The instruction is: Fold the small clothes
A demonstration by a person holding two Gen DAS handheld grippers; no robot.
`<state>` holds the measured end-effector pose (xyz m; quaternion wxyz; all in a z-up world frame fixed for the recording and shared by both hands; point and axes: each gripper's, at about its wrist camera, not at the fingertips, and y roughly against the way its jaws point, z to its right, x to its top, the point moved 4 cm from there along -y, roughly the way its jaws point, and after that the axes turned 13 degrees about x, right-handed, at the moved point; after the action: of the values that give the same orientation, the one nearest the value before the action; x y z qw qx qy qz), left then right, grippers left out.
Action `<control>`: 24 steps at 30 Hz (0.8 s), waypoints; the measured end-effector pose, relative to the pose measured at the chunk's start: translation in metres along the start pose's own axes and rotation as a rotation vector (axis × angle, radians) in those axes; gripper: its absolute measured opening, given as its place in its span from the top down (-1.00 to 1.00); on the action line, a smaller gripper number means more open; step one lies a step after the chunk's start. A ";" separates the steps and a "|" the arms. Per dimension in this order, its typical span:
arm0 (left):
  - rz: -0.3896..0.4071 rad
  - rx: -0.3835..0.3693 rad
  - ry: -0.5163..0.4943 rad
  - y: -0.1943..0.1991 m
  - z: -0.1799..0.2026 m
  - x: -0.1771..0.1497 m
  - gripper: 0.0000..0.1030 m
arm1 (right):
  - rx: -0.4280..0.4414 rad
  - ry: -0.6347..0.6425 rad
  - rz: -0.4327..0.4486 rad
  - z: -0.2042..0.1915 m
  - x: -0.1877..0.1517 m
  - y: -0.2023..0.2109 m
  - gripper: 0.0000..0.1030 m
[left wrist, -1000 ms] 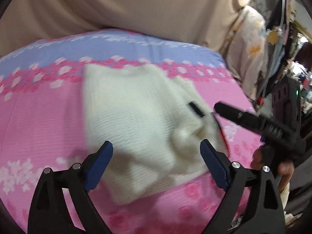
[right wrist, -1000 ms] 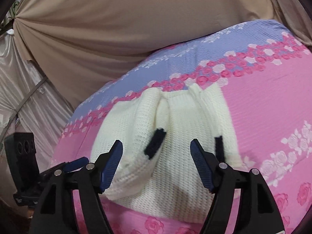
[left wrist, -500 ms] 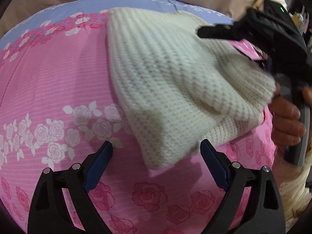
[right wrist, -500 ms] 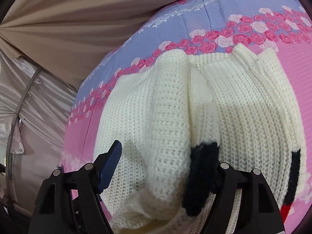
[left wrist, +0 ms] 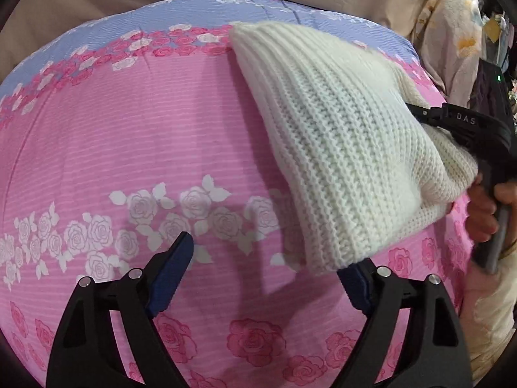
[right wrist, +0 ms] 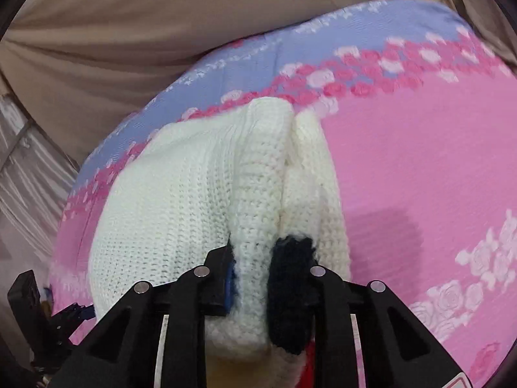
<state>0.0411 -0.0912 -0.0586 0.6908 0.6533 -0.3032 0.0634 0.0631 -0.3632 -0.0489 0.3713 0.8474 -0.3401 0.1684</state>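
A cream knit sweater (left wrist: 339,148) with black trim (right wrist: 290,291) lies on the pink floral bedsheet (left wrist: 129,148). Its right side is bunched and raised. My right gripper (right wrist: 268,278) is closing its jaws on a thick fold of the sweater at the black trim, and the pads press the knit. From the left wrist view, the right gripper (left wrist: 416,111) reaches into the sweater from the right. My left gripper (left wrist: 266,268) hangs low over the sheet, its jaws wide and closing slightly. The sweater's near corner (left wrist: 320,258) droops just above its right finger (left wrist: 355,284), unpinched.
A beige curtain (right wrist: 161,32) hangs behind the bed. The sheet turns lilac-blue (left wrist: 194,22) at its far edge. A person's hand (left wrist: 484,207) holds the right gripper's handle at the right. Pale floral fabric (left wrist: 452,32) hangs beyond the bed's right corner.
My right gripper went from wide open to clamped on the sweater's fold at the black trim, bunching it up. The left gripper dropped closer to the sheet, now near the sweater's corner.
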 end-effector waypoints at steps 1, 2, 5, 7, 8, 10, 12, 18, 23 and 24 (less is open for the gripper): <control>0.002 -0.002 -0.004 0.001 0.001 0.001 -0.56 | 0.015 -0.017 0.006 -0.001 0.000 0.006 0.46; 0.013 -0.007 -0.011 0.005 0.001 0.002 -0.56 | 0.006 -0.021 0.025 -0.003 0.000 0.014 0.42; 0.048 -0.049 -0.029 0.027 0.002 0.004 -0.57 | -0.052 0.020 0.074 -0.013 -0.002 0.038 0.28; 0.076 -0.069 -0.029 0.045 0.002 0.006 -0.58 | -0.069 0.080 0.084 -0.028 -0.007 0.053 0.27; 0.096 -0.086 -0.023 0.053 0.000 0.009 -0.62 | -0.064 0.111 0.083 -0.035 -0.012 0.059 0.19; 0.132 -0.118 0.015 0.064 -0.003 0.019 -0.72 | -0.049 0.169 0.060 -0.044 -0.022 0.068 -0.08; 0.147 -0.150 0.039 0.069 0.002 0.027 -0.73 | -0.045 0.203 0.018 -0.048 -0.038 0.066 -0.18; 0.072 -0.118 -0.019 0.041 0.035 0.030 -0.69 | -0.007 0.180 -0.056 -0.040 -0.063 0.050 0.79; -0.033 -0.055 -0.020 0.013 0.029 0.018 -0.54 | 0.438 0.111 0.056 -0.068 -0.061 0.105 0.84; -0.048 -0.066 -0.016 0.012 0.026 0.016 -0.54 | 0.395 0.101 0.052 -0.059 -0.062 0.104 0.84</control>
<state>0.0395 -0.1191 -0.0417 0.7110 0.6376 -0.2949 0.0315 -0.0555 -0.3426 0.0107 0.2102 0.8852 -0.3030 0.2836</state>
